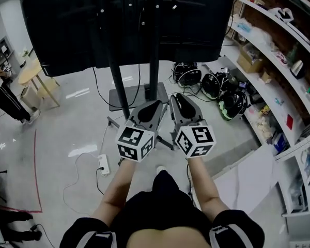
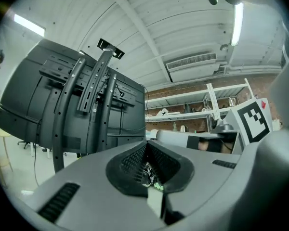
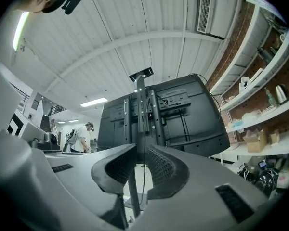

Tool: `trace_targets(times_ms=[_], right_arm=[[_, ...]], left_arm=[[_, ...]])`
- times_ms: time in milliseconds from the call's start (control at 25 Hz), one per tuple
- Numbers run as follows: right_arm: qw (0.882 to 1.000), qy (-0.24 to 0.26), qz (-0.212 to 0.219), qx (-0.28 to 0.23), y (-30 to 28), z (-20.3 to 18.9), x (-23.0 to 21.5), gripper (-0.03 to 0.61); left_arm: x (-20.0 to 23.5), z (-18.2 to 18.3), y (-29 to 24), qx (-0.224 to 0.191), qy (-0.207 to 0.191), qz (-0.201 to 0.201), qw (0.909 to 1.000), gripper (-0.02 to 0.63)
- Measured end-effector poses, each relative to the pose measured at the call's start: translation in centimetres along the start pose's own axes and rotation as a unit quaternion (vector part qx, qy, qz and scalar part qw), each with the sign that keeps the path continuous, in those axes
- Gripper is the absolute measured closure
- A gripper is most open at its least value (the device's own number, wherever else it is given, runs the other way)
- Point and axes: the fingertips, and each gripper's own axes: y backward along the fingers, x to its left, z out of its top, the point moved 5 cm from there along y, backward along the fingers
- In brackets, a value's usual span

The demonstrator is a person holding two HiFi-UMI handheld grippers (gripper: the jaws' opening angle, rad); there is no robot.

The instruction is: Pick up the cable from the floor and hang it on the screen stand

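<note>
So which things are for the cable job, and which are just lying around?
For the job: cable, screen stand.
Just lying about: helmets, stool, box on the shelf.

My claw [image 3: 140, 152]: jaws slightly apart, nothing between them.
Ahead: back of a screen [image 3: 197, 119] on its stand [image 3: 140, 105].
Right: shelves [image 3: 262, 83].

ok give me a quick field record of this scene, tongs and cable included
left tongs: shut, empty
right tongs: apart, empty
screen stand: upright, ahead of both tongs
cable: on floor by white power strip, untouched
</note>
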Motion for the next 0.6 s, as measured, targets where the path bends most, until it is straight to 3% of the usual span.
trace_targets(times_ms=[80,200,600], right_arm=[[1.000,-0.009,-0.005,0.007,1.5,-0.7,0.8,0.533],[1.000,-0.025,-0.011,0.015,3.8,-2.0,2.2,0.554],[0.999,-0.018,-0.008,0.027,4.7,-4.0,5.5,0.555]], left_arm=[[-0.8,-0.4,1.1,0.000,-0.017,0.006,0.9998,0.609],[-1.6,-1.6,2.9,0.009,-0.012,0.014,0.9998,0.609],[-1.9,-5.1,5.6,0.038,0.031,0.030,0.9983,0.609]])
